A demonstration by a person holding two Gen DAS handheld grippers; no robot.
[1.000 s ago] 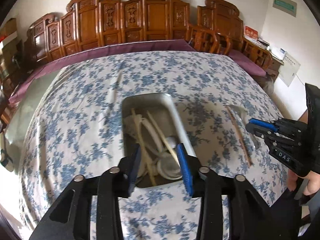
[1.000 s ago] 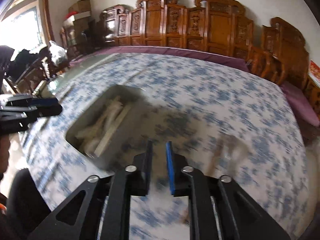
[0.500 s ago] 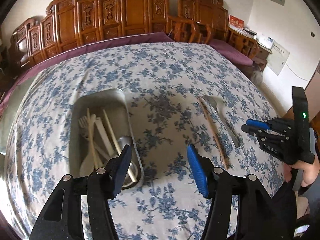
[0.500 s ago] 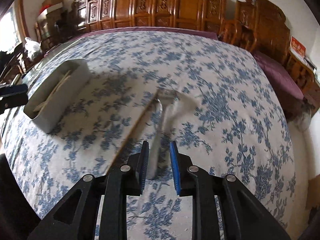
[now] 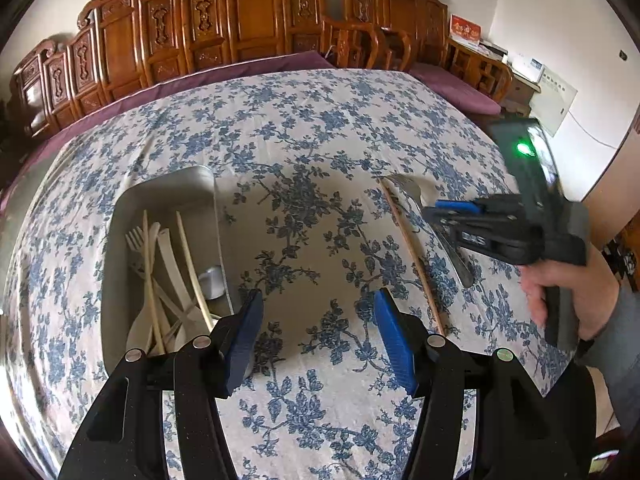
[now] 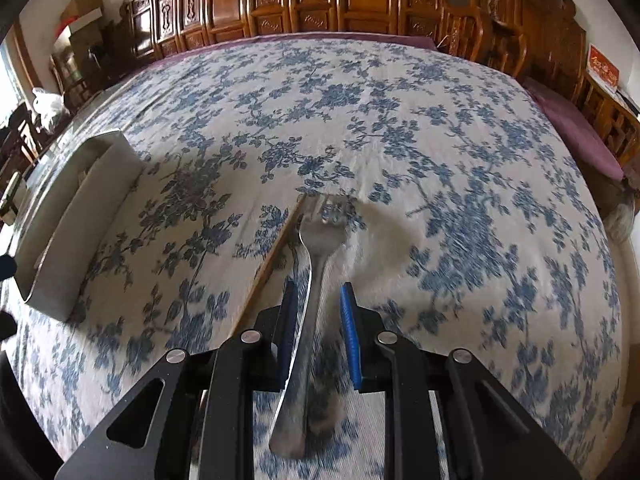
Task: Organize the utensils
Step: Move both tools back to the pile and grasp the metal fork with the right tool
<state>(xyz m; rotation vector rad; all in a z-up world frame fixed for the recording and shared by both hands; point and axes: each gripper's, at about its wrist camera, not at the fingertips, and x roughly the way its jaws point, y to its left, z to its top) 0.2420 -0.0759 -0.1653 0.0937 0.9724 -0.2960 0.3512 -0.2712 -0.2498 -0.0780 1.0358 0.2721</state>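
Observation:
A metal fork [image 6: 316, 264] lies on the floral tablecloth with a wooden chopstick [image 6: 276, 248] just left of it. My right gripper [image 6: 318, 312] is open, its blue pads on either side of the fork's handle, not closed on it. In the left wrist view the fork [image 5: 416, 196] and chopstick [image 5: 412, 256] lie at right under the right gripper [image 5: 444, 216]. My left gripper [image 5: 320, 336] is open and empty, just right of a metal tray [image 5: 120, 216] holding several pale utensils and chopsticks.
The tray [image 6: 68, 216] sits at the left in the right wrist view. Carved wooden chairs [image 5: 240, 20] line the table's far side. A purple cloth edge [image 5: 240, 68] borders the table. My hand [image 5: 568, 288] holds the right gripper at the right edge.
My left gripper moved right off the tray and opened wider. My right gripper swung from the tray side to the fork and came down over its handle, jaws a little wider.

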